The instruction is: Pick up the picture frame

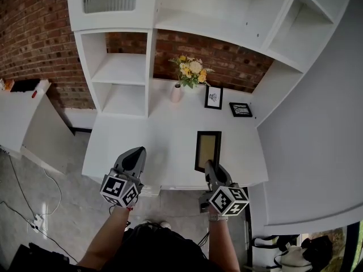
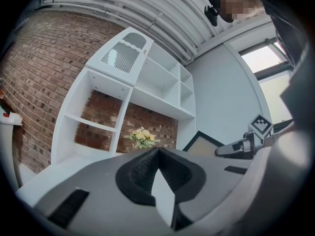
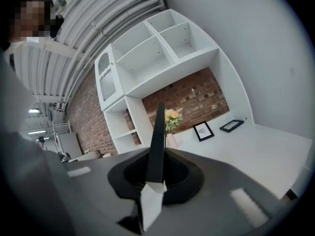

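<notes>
Above the front-left of the white desk [image 1: 170, 135], the left gripper [image 1: 135, 152] has its 2 jaws pressed together with nothing between them. Right of it, the dark picture frame [image 1: 208, 149] is over the desk's front half. The right gripper's [image 1: 209, 164] narrow jaws clamp its near edge. A small framed print [image 1: 213, 97] stands at the desk's back.

we looked steeply down on the desk [image 1: 170, 143] from overhead; both gripper views faced the flowers [image 2: 141, 136], shared by all.
</notes>
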Available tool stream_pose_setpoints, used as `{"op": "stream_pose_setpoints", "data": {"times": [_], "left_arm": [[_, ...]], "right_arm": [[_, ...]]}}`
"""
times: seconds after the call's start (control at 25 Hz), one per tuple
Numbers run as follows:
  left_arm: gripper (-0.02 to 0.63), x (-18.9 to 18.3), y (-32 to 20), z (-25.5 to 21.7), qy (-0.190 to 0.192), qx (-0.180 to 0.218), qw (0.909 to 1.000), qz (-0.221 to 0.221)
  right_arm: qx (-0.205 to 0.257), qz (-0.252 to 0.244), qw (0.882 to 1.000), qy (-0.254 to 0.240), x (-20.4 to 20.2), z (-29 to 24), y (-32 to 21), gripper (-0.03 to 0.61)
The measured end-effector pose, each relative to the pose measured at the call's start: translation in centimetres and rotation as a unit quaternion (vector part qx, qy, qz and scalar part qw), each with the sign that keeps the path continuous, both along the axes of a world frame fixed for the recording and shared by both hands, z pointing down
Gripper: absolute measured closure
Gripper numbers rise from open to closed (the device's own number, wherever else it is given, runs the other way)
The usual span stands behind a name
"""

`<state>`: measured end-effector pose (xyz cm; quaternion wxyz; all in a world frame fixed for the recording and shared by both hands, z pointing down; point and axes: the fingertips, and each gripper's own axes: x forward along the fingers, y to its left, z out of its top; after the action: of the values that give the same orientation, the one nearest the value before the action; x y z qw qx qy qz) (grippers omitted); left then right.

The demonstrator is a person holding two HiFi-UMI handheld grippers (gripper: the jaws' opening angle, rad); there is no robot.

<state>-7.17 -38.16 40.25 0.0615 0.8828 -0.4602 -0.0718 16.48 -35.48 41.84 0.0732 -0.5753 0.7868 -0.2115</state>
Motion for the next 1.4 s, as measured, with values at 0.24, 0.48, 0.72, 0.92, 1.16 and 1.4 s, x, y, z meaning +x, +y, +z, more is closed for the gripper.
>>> {"op": "stream_pose_setpoints", "data": {"times": [0.24,0.48,0.72,0.92,1.16,1.4], "left_arm": [[0.611,-0.3,-0.3,-0.5,0.001,0.007,1.0,-0.004],[0.611,-0.2,-0.7,-1.1,0.003,0.015,0.9999,-0.004],[0.611,-0.6,-1.3,-1.5,0.004,0.022,0.9997,-0.013],[0.611,-0.5,-1.5,-1.5,0.007,0.022,0.9997,-0.011],[0.611,0.1,-1.6,-1.6,0.004,0.023,0.9997,-0.006],[0.611,0.2,-1.1,-1.0,-0.002,0.016,0.9999,-0.005]], "right_arm": [[0.034,0.008,0.999,0.032,-0.3,-1.4,-0.4,0.543],[0.051,0.019,0.997,0.063,-0.3,-2.5,-0.8,0.543],[0.057,0.027,0.996,0.071,0.1,-3.0,-1.0,0.543],[0.061,0.03,0.995,0.075,0.3,-3.1,-1.1,0.543],[0.067,0.036,0.994,0.077,0.5,-3.3,-1.2,0.544],[0.062,0.036,0.995,0.074,0.5,-2.5,-0.8,0.545]]}}
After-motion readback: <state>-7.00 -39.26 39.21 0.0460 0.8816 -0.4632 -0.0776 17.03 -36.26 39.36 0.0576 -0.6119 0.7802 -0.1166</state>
